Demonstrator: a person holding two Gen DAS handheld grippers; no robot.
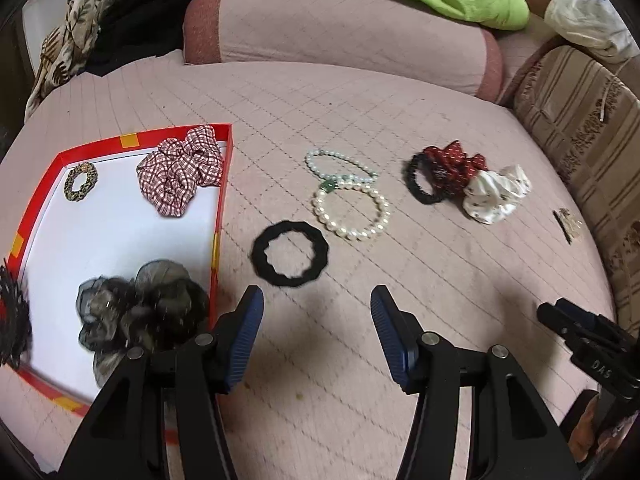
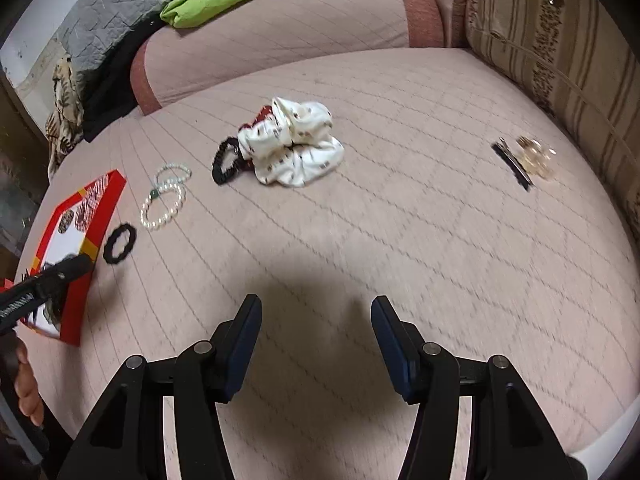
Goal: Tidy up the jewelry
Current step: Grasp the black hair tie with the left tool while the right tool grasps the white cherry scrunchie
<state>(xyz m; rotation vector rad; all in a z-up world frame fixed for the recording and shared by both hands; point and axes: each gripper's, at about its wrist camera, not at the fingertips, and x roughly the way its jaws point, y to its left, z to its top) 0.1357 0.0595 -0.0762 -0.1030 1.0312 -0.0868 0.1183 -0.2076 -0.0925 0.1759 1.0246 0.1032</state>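
Progress reads as partial. Left wrist view first: the red box (image 1: 222,184) sits at the left of the frame on the pink quilted bed (image 1: 400,112), and it already holds a plaid scrunchie (image 1: 180,170) at its upper right, a small leopard-print hair tie (image 1: 81,181) at its upper left, and a dark sheer scrunchie (image 1: 136,312) at its lower part; something black and frilly at the far left edge is too cut off to name. Left gripper (image 1: 316,300) hovers at the lower middle of the frame, jaws spread wide and holding nothing, with the black hair tie (image 1: 290,254) just above them on the bed, beside the box wall. Further up lie two pearl bracelets (image 1: 348,196), overlapping, and at the upper right a cluster of a black ruffled tie (image 1: 424,184), a red dotted scrunchie (image 1: 452,162) and a white printed scrunchie (image 1: 496,194), touching one another. A hair clip (image 1: 566,222) lies alone at the right edge.

Right wrist view: the right gripper (image 2: 316,308) is at the lower middle, jaws likewise wide apart and empty, over bare quilt. The white scrunchie and its neighbours sit at upper centre, the clip at the upper right, the bracelets and box at the left.

Judging by this, three or four pieces are stowed and seven or so remain outside
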